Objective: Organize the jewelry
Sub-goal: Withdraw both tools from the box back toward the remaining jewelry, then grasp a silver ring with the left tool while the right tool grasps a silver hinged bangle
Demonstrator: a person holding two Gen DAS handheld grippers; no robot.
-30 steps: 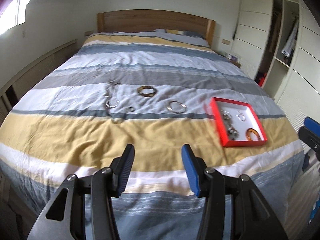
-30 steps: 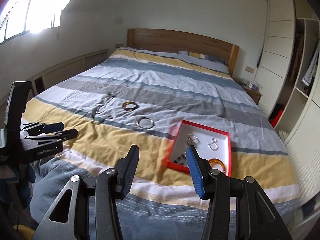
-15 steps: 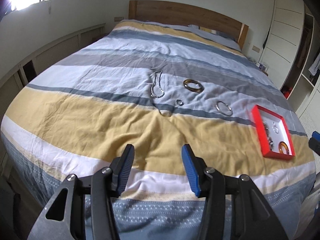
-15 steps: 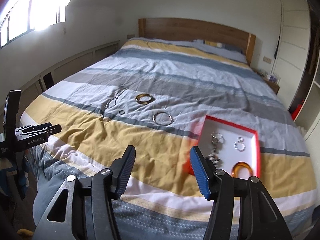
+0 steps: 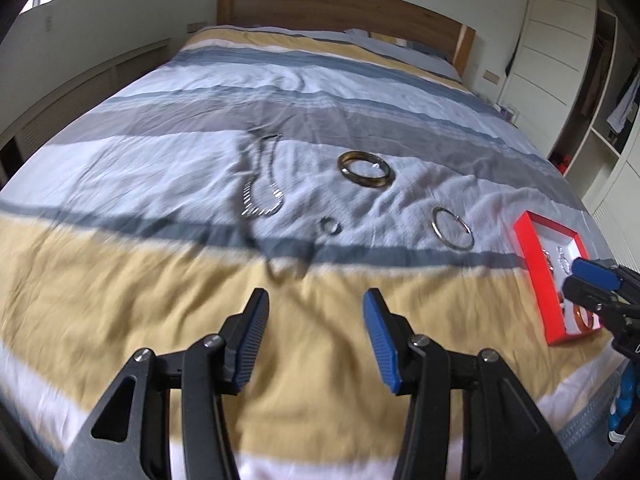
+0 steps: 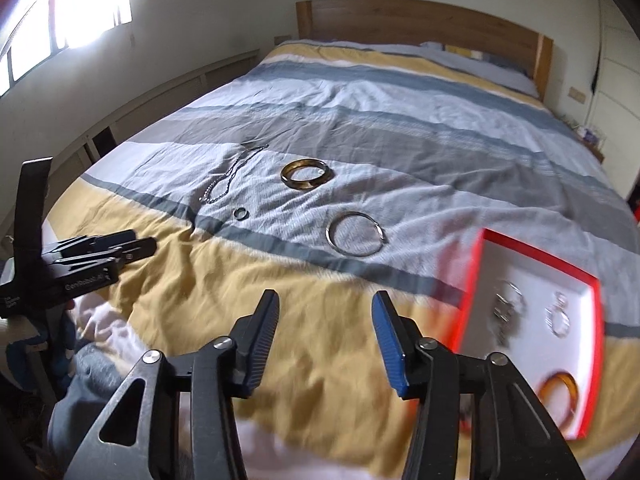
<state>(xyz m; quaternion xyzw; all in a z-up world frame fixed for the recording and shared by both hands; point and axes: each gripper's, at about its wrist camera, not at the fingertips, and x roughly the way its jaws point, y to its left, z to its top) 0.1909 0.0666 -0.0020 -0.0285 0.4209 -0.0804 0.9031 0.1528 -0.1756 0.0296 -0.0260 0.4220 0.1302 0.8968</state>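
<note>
Four pieces loose on bed left of red tray; several already inside; both tongs agape, empty.

A striped bedspread covers the bed, a wooden headboard behind; a window glares left, and seemingly clothes hang in shelves.

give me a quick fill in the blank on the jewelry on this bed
1. The tray holding sorted jewelry has a rim coloured ____.
2. The silver bangle lies on the ____, outside the tray.
3. Both the left claw and right claw are ____, gripping nothing.
4. The brown bangle lies right of the chain ____.

Missing: red; bed; open; necklace
</note>
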